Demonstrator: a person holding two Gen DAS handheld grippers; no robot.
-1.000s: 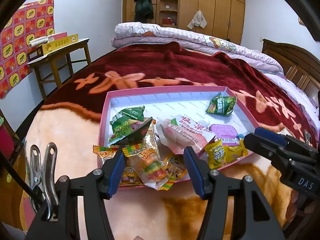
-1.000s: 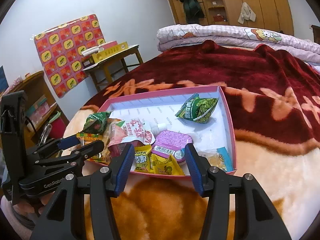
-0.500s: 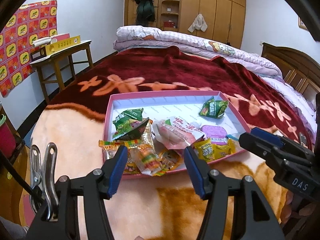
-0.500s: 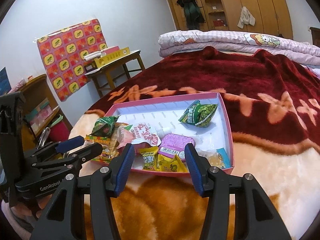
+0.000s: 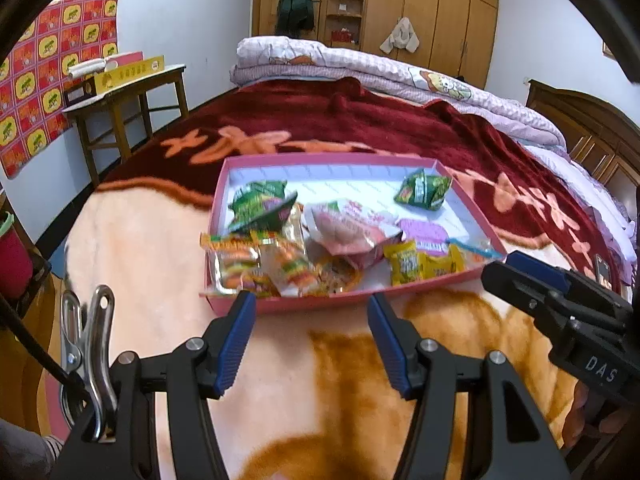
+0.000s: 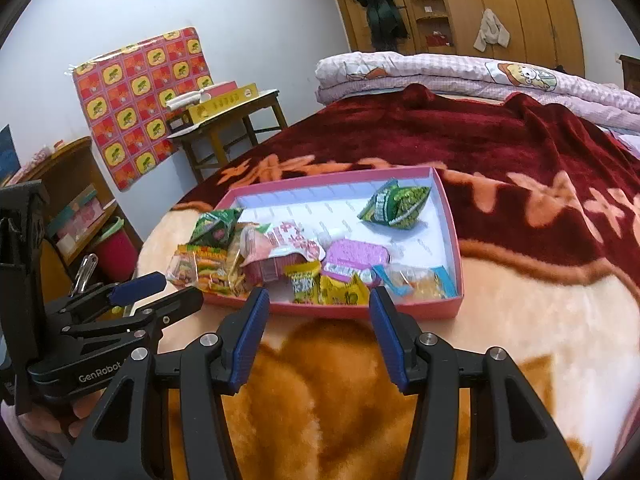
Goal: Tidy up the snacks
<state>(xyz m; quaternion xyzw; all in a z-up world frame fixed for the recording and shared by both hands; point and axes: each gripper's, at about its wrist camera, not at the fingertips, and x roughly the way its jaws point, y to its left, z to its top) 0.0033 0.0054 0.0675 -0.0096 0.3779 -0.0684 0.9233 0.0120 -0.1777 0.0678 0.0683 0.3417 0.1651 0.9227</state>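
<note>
A shallow pink tray [image 5: 352,302] lies on the blanket and holds several snack packets; it also shows in the right wrist view [image 6: 360,312]. One green packet [image 5: 423,190] lies apart at the back right, also seen from the right wrist [image 6: 396,206]. A second green packet [image 5: 260,206], a pink-white pouch [image 5: 348,232], a purple cup [image 6: 354,258] and yellow packets [image 5: 420,266] crowd the front. My left gripper [image 5: 312,342] is open and empty, just short of the tray's near edge. My right gripper [image 6: 316,338] is open and empty, also short of it.
The tray sits on a bed with a cream-orange blanket [image 5: 160,248] and a dark red blanket [image 5: 360,124] behind it. A wooden table [image 5: 120,96] with a yellow box stands at the left. Folded quilts [image 5: 360,64] lie at the back.
Both grippers have drawn back from the tray, so it looks farther away and lies beyond the fingertips. Both stay open and empty. The snacks have not moved.
</note>
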